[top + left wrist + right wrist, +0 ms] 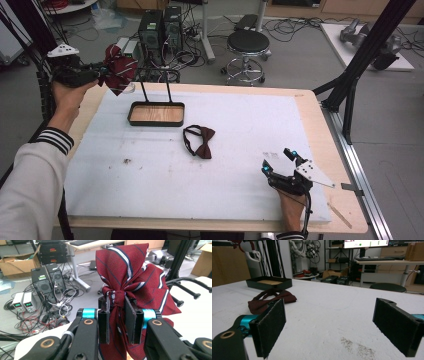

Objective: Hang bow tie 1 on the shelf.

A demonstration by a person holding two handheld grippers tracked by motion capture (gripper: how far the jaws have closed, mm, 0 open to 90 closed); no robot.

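The wide wooden desk (320, 125), covered by a pale white foam sheet (240, 150), is carrying everything here. Toward its far left, a shallow rectangular black tray with a wooden floor (156, 114) is sitting flat on the sheet. Near the middle, just right of and nearer than the tray, a plain dark maroon fabric bow tie with a looped strap (199, 141) is lying flat. The left gripper (100, 71) is hanging in the air above the desk's far left corner, its jaws clamping the knot of a crimson bow tie with white and navy stripes (130, 277), which is held clear of the desk, left of the tray. The right gripper (278, 162) is resting at the near right of the sheet, jaws spread wide with nothing between them.
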